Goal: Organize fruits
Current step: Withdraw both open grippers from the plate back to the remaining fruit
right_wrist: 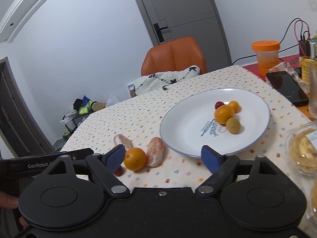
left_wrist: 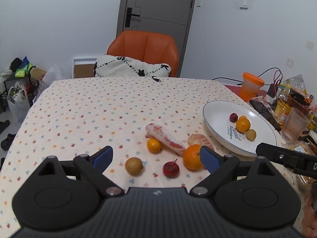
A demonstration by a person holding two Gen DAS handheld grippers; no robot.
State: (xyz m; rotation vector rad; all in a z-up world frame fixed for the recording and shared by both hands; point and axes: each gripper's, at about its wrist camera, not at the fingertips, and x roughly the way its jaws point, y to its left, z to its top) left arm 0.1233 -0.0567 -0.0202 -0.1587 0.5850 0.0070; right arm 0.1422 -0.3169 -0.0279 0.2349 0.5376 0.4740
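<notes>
Both grippers hang empty with fingers spread: the left gripper over the loose fruit on the tablecloth, the right gripper near the plate. Four fruits already sit at the plate's two o'clock side; the big orange at its eight o'clock looks likely next.

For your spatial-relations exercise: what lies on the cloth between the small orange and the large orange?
In the left wrist view, a long wrapped pinkish piece lies slantwise between the small orange and the large orange.
</notes>
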